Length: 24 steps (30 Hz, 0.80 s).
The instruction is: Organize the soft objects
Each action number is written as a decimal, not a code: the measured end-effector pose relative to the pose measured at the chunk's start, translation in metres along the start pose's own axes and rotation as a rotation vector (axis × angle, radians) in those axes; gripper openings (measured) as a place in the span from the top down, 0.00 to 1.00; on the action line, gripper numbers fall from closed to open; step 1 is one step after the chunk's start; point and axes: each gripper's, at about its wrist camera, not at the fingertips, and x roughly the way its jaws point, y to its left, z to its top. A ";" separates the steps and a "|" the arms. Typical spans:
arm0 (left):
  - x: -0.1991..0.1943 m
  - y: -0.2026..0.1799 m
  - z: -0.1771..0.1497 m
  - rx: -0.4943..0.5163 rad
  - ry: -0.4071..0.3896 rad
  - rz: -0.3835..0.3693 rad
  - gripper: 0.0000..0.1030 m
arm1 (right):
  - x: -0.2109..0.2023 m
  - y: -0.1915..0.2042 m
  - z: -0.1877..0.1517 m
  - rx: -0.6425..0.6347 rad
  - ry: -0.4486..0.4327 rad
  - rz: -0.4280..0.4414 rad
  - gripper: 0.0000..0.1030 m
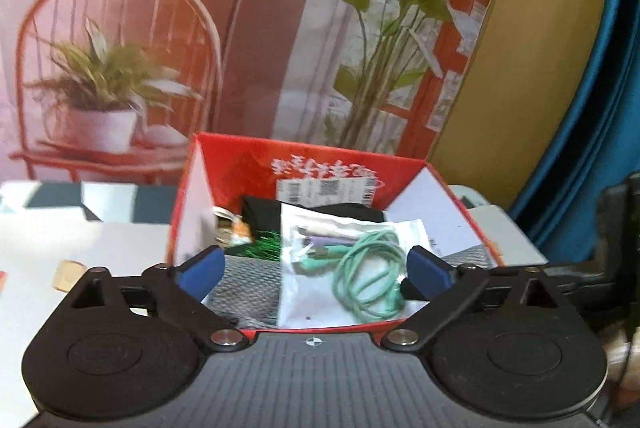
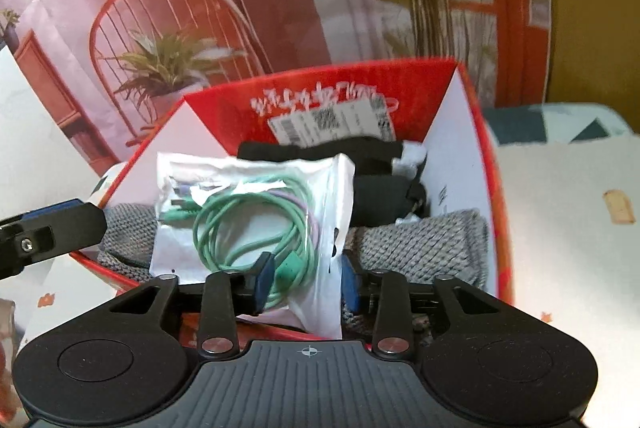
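A red cardboard box (image 1: 460, 212) (image 2: 452, 132) stands open on the table. On top inside it lies a clear bag with coiled green cables (image 1: 344, 268) (image 2: 256, 212). Under the bag are a grey knitted piece (image 1: 248, 284) (image 2: 424, 244) and black cloth (image 1: 264, 216) (image 2: 320, 152). My left gripper (image 1: 316, 274) hovers over the box's near edge, open wide, its blue pads well apart on either side of the bag. My right gripper (image 2: 306, 284) is partly open at the near rim. The bag's lower corner lies between its pads, which do not press on it.
A small orange-and-white item (image 1: 236, 228) and green fringe (image 1: 264, 242) sit at the box's left side. The table (image 2: 560, 188) has a pale patterned cover with a tan tag (image 2: 620, 206) on it. A printed backdrop (image 1: 160, 28) rises behind; blue fabric (image 1: 592, 148) hangs on the right.
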 end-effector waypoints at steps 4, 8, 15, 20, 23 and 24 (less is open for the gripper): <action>-0.013 -0.006 0.001 0.045 -0.015 0.053 0.00 | -0.021 0.006 0.003 -0.049 -0.067 -0.028 0.32; -0.025 -0.014 0.000 0.099 -0.025 0.099 0.00 | -0.043 0.009 0.006 -0.063 -0.123 -0.041 0.07; -0.050 -0.020 -0.003 0.074 -0.037 0.105 0.00 | -0.078 0.015 0.005 -0.072 -0.194 -0.054 0.00; -0.072 -0.025 -0.005 0.047 -0.061 0.149 0.00 | -0.101 0.019 -0.001 -0.046 -0.230 -0.034 0.00; -0.089 -0.029 -0.006 0.045 -0.087 0.151 0.00 | -0.114 0.019 -0.004 -0.014 -0.236 0.000 0.00; -0.095 -0.030 -0.006 0.041 -0.096 0.143 0.00 | -0.119 0.020 -0.006 -0.013 -0.239 0.000 0.00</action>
